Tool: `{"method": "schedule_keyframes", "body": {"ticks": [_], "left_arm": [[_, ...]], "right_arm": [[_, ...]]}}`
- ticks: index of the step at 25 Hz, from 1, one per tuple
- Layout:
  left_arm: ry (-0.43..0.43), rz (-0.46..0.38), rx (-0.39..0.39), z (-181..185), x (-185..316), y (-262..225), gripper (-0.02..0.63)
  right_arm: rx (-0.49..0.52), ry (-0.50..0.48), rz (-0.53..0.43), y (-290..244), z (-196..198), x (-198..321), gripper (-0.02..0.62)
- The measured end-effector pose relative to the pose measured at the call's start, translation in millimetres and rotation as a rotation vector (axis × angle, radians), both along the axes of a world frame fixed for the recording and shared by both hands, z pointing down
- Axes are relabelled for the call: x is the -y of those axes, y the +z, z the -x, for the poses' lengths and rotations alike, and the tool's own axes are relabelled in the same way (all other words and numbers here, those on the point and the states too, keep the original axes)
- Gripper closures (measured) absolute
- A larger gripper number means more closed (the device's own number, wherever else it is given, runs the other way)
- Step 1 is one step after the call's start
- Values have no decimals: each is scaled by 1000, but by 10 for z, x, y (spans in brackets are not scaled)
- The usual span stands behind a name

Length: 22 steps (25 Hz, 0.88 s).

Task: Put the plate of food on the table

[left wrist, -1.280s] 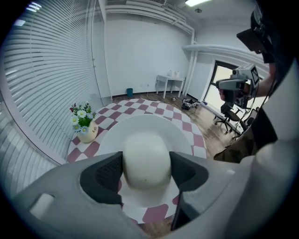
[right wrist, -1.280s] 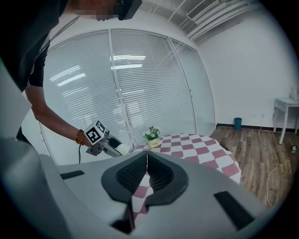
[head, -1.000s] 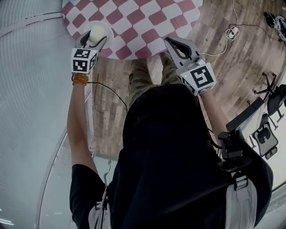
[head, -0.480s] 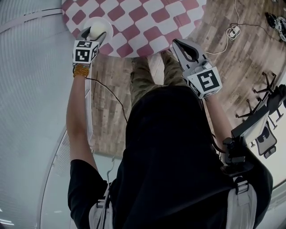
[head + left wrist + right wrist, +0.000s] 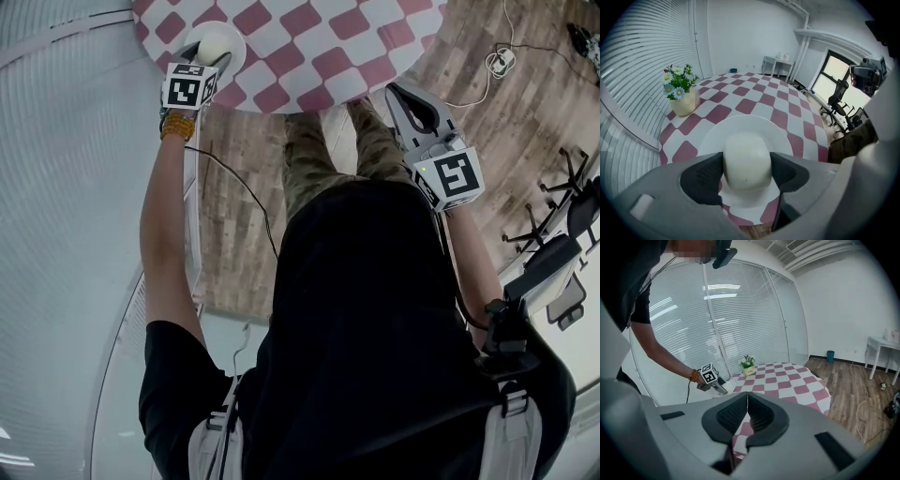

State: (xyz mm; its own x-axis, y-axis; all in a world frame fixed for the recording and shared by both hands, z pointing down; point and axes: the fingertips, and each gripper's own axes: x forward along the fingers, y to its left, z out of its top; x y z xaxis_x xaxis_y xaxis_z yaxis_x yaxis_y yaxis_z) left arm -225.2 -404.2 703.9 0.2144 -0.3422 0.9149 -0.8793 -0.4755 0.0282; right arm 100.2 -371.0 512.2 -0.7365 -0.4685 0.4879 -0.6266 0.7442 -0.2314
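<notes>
A cream rounded bun point(image 5: 746, 161) sits on a white plate point(image 5: 787, 140). My left gripper point(image 5: 746, 165) is shut on the bun, one jaw on each side. The plate lies over the near left edge of the round red-and-white checked table point(image 5: 754, 101); whether it rests on the cloth I cannot tell. From above, the plate point(image 5: 225, 33) shows just past the left gripper point(image 5: 202, 58). My right gripper point(image 5: 410, 94) hangs beside the table's near right edge, over the floor. Its jaws point(image 5: 747, 416) are shut with nothing between them.
A pot of flowers point(image 5: 683, 96) stands on the table's left side, beyond the plate. Window blinds point(image 5: 642, 61) run close along the left. A white side table point(image 5: 778, 63) stands at the far wall, office chairs point(image 5: 836, 101) at the right. A cable point(image 5: 497, 61) lies on the wooden floor.
My left gripper has carried the plate and bun forward, further in over the table's edge. The right gripper has drifted forward and a little right, still shut.
</notes>
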Motion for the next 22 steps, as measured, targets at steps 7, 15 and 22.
{"method": "schedule_keyframes", "body": {"ticks": [7,15,22], "left_arm": [[4,20,16,33,42,175,300],[45,44,50,30,47,343,299],[69,54,67,51,85,401,300]], "right_arm": [[-19,5,10,54,-38,-18,584],[-36,0,13,90,-54,-63,584],[-44,0,23,118,-89,-85,584]]}}
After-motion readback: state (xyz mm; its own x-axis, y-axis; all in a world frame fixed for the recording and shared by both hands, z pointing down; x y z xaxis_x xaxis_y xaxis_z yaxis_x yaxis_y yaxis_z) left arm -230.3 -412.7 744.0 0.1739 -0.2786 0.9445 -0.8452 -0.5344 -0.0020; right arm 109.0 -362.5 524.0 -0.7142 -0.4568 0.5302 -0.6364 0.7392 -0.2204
